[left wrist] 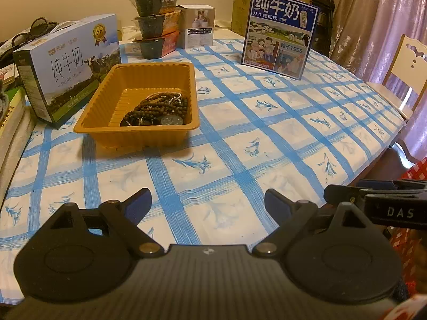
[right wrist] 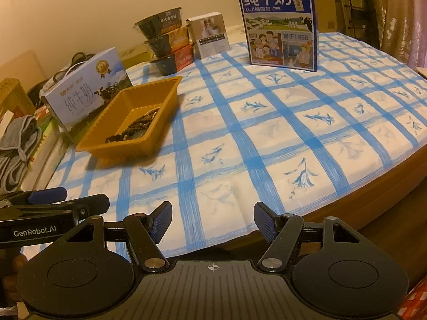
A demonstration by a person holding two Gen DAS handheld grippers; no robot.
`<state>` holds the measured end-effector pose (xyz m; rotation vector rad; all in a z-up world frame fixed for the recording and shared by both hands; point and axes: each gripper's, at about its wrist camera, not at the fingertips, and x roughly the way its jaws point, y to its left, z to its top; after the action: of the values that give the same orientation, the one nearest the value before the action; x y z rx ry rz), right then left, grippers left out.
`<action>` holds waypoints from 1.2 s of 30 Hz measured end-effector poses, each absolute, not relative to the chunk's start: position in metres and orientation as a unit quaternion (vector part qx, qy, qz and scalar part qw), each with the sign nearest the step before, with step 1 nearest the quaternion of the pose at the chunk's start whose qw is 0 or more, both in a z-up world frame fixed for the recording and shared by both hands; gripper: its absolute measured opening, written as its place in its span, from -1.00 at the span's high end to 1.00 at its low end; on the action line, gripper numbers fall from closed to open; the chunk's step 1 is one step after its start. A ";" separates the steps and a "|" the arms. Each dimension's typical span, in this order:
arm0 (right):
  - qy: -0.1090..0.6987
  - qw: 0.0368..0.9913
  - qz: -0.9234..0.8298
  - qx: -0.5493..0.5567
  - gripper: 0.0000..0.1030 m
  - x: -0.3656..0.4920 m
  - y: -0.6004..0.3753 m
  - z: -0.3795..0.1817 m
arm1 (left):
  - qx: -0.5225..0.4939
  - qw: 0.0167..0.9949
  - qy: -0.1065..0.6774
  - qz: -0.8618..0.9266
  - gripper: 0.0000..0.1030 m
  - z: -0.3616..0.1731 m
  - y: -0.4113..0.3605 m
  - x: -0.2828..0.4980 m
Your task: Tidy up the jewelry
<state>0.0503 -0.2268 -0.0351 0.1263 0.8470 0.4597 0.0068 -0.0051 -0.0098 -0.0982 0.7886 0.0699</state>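
Note:
An orange plastic tray [left wrist: 106,85] [right wrist: 106,117] sits on the left part of the blue-checked tablecloth. In its near right corner lie dark bead bracelets [left wrist: 160,106] [right wrist: 141,125] and a black wristwatch [left wrist: 170,119]. My left gripper [left wrist: 208,204] hovers open over the near table edge, well short of the tray, with nothing between its blue pads. Just to its right, my right gripper [right wrist: 212,220] is also open and empty. Each gripper shows at the edge of the other's view.
A pale milk carton [left wrist: 66,61] stands left of the tray. Behind it are three stacked food bowls [left wrist: 157,24] and a small white box [left wrist: 197,26]. A blue milk carton [left wrist: 280,32] stands at the back right. A chair [left wrist: 400,80] is beyond the table's right edge.

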 end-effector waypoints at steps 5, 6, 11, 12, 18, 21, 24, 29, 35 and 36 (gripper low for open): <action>0.407 0.884 0.222 0.061 -0.32 0.050 -0.227 -0.035 | -0.048 0.921 0.384 0.034 -0.76 -0.010 -0.005 0.007; 0.407 0.884 0.222 0.061 -0.31 0.050 -0.227 -0.035 | -0.048 0.921 0.384 0.033 -0.76 -0.010 -0.005 0.007; 0.406 0.884 0.221 0.061 -0.32 0.051 -0.227 -0.035 | -0.046 0.922 0.382 0.034 -0.76 -0.011 -0.007 0.008; 0.406 0.884 0.222 0.061 -0.32 0.051 -0.227 -0.035 | -0.046 0.922 0.382 0.034 -0.76 -0.011 -0.007 0.008; 0.407 0.884 0.221 0.061 -0.32 0.051 -0.227 -0.035 | -0.047 0.923 0.382 0.033 -0.76 -0.010 -0.008 0.009; 0.406 0.884 0.222 0.061 -0.32 0.051 -0.228 -0.035 | -0.046 0.923 0.382 0.033 -0.76 -0.010 -0.007 0.008; 0.406 0.884 0.222 0.061 -0.32 0.051 -0.228 -0.035 | -0.047 0.923 0.381 0.033 -0.76 -0.010 -0.008 0.009; 0.406 0.884 0.222 0.061 -0.32 0.051 -0.228 -0.035 | -0.047 0.923 0.382 0.033 -0.76 -0.010 -0.007 0.008; 0.407 0.884 0.222 0.062 -0.32 0.052 -0.228 -0.035 | -0.047 0.923 0.382 0.033 -0.76 -0.010 -0.007 0.008; 0.407 0.884 0.222 0.063 -0.32 0.052 -0.228 -0.035 | -0.047 0.923 0.382 0.033 -0.76 -0.010 -0.007 0.008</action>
<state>0.0519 -0.2283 -0.0353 0.1301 0.8472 0.4621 0.0081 -0.0070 -0.0101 -0.0959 0.7834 0.0680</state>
